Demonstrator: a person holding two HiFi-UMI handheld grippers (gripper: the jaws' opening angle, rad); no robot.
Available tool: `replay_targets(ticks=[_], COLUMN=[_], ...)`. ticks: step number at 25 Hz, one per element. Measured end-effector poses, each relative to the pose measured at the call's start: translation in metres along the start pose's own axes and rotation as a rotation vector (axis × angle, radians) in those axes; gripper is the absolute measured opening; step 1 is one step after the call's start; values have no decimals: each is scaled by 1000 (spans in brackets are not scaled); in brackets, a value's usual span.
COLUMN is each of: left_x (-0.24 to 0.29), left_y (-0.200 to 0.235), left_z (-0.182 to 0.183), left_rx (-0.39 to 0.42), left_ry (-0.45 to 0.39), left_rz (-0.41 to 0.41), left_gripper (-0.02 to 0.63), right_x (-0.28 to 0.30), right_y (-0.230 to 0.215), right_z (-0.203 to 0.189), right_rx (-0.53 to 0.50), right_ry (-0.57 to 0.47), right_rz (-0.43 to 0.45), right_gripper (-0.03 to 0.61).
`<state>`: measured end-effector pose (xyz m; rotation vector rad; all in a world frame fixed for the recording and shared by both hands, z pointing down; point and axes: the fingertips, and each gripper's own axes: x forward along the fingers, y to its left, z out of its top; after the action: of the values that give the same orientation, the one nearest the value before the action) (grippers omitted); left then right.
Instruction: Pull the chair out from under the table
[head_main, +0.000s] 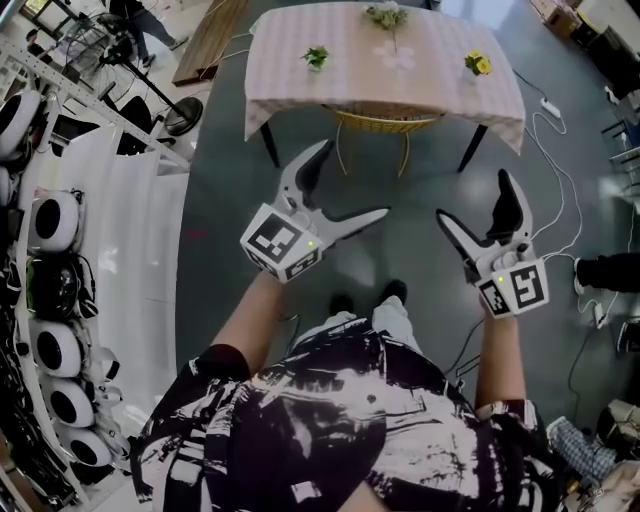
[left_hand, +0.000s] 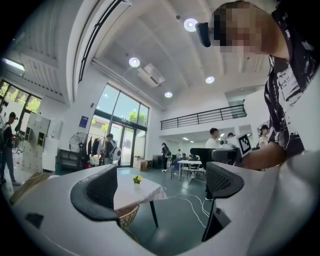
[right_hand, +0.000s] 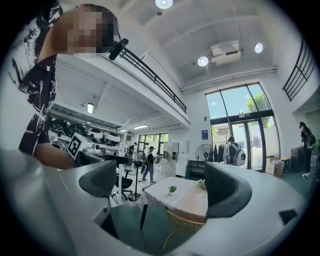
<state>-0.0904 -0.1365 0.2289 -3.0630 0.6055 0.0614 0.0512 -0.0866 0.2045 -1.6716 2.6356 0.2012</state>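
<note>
Yellow wire chair (head_main: 385, 122) is tucked right under the table (head_main: 440, 85), with only its back rim poking out below the cloth on the near side. Both claws hang short of the table, well apart from the chair. The left gripper (head_main: 355, 180) is spread wide with nothing in it, and the right gripper (head_main: 472, 195) is the same, jaws apart and empty. My guess is they're held open and aimed that way so they can go in and clamp the rim. On the table are three little pots: a green plant (head_main: 316, 57), a yellow flower (head_main: 478, 64), and a far plant (head_main: 386, 15) that's too blurry to call.
</note>
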Motion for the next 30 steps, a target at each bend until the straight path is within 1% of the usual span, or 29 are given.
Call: replay_targets(ticks=[4,8,15,20,25,30], left_x=[12,35,92,109,137,156], left_y=[1,-1,-9,-8,-5,4], left_z=[-2,-4,-14,-21,-37,-51], left_rx=[9,18,42,51,57,105], left_ry=[7,27,73,109,146,205], left_rz=[27,62,103,130,159,168], left_gripper=[545,545,545,545,545,545], right_x=[1,0,-7,-7,-4,3], right_y=[-15,-39,-95,-114,-137,-154], right_z=[-5,-9,-28,-38,-59,-75], right_rx=[2,15,37,42,54,45], right_ry=[-8,-14,-2,11,27,61], right_rz=[23,60,108,134,173,207], right_gripper=[550,549,549,548,545,545])
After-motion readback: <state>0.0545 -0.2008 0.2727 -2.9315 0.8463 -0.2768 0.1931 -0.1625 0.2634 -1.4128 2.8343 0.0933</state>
